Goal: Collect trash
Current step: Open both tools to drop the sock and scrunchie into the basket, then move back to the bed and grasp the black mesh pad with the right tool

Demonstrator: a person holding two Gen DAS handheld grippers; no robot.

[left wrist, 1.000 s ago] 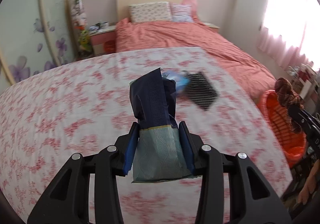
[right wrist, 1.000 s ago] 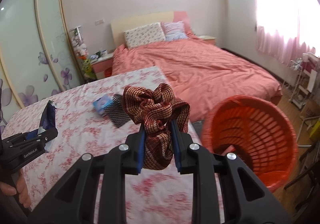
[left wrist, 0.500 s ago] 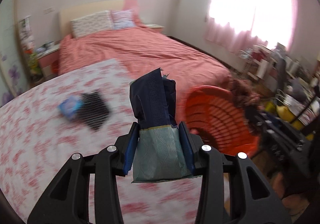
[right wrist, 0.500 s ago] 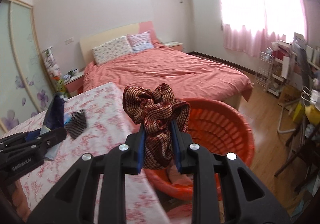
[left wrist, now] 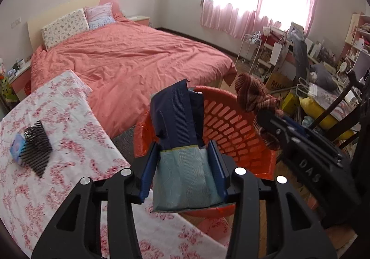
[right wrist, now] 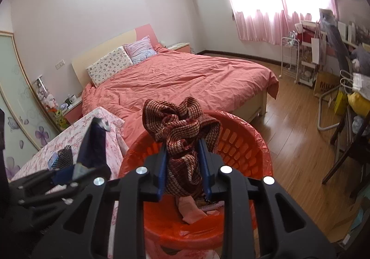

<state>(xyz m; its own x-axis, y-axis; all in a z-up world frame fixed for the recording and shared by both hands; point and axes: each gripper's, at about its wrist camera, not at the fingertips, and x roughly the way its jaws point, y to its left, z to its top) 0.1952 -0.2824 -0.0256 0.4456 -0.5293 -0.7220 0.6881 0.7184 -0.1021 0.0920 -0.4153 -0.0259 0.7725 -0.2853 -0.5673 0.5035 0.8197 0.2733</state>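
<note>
1. Trash held in both grippers hangs at the orange plastic basket [right wrist: 240, 148], a round slatted bin lined with an orange bag that stands on the wooden floor [right wrist: 298, 143] beside the floral-covered table [left wrist: 76, 134].
2. The left gripper [left wrist: 185, 167] clamps its blue-padded fingers [left wrist: 148, 169] on a dark navy and pale teal wrapper [left wrist: 180, 134], which stands upright in front of the basket's near rim.
3. The right gripper [right wrist: 183, 165] pinches a crumpled brown-and-cream striped cloth [right wrist: 182, 127] directly above the basket's open mouth.
4. Inside the basket lie a pink scrap [right wrist: 190, 209] and other small bits, too indistinct to name.
5. On the table, left of the basket, rest a black mesh piece [left wrist: 37, 145] and a small blue packet [left wrist: 16, 149], touching each other.
6. Behind the basket stands a bed with a coral-pink cover [right wrist: 180, 81].
</note>
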